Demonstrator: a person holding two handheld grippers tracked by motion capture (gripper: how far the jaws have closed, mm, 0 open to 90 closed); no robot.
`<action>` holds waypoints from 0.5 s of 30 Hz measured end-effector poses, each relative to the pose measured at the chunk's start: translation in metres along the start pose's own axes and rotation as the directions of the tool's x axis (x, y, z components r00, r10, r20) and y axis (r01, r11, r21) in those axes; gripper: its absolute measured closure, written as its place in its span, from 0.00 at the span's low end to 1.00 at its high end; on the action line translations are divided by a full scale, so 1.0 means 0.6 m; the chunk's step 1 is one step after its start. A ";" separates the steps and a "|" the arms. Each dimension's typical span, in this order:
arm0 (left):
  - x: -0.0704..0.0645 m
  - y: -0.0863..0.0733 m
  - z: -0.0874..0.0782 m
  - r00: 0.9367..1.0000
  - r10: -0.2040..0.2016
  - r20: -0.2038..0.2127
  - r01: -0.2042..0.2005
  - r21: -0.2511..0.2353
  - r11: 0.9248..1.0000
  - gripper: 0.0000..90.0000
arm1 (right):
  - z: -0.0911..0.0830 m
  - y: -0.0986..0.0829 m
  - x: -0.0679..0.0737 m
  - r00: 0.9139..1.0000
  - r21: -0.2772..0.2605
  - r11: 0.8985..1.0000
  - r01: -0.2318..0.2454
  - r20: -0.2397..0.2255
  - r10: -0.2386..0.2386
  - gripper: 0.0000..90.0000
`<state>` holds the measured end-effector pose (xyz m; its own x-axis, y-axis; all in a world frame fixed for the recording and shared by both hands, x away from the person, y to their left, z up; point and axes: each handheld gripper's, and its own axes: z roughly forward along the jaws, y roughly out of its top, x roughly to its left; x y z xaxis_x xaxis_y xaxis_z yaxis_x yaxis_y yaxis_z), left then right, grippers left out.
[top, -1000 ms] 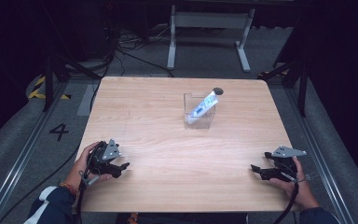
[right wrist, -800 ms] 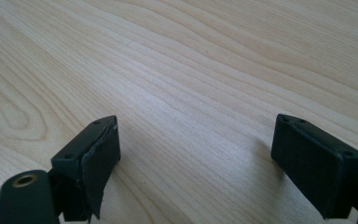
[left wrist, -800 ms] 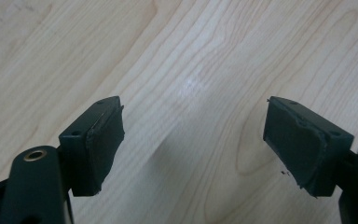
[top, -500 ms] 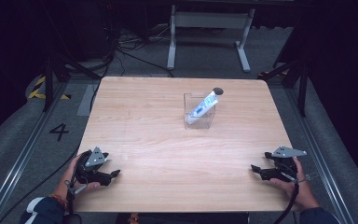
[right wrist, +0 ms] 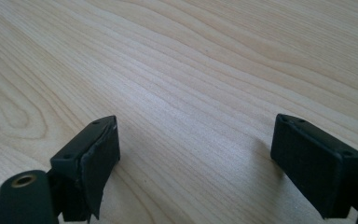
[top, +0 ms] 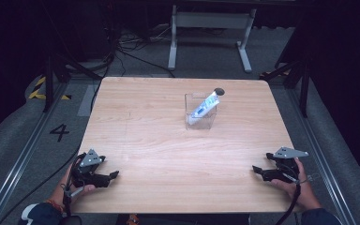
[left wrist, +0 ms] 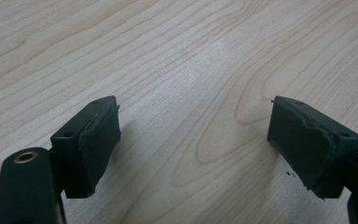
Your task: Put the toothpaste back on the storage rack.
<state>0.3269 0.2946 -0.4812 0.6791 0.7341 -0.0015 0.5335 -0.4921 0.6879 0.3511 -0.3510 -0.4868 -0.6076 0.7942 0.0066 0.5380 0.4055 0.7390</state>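
Currently, item one: I hold the left gripper (top: 114, 175) and the right gripper (top: 255, 169) low at the near corners of the wooden table (top: 136, 117), which I judge to be the resting step with no reach begun. Item two: both sets of jaws stand spread wide, grasping nothing, over bare wood. Item three: the toothpaste tube (top: 204, 107) leans tilted in the clear plastic holder (top: 192, 123) past mid-table, well apart from both, so the next move calls for a long forward reach.
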 end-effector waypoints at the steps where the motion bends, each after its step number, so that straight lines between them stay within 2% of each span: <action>1: 0.000 0.000 0.000 1.000 -0.005 0.002 0.005 -0.001 1.000 0.19 | 0.000 0.000 0.000 1.000 0.000 1.000 0.000 0.000 0.000 0.17; 15: -0.001 0.000 0.003 1.000 -0.014 -0.003 0.014 -0.004 1.000 0.17 | 0.000 0.000 0.000 1.000 0.000 1.000 0.000 0.000 0.000 0.17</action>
<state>0.3274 0.2933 -0.4823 0.6700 0.7423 -0.0086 0.5408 -0.4801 0.6907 0.3511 -0.3510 -0.4868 -0.6078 0.7941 0.0065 0.5377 0.4055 0.7393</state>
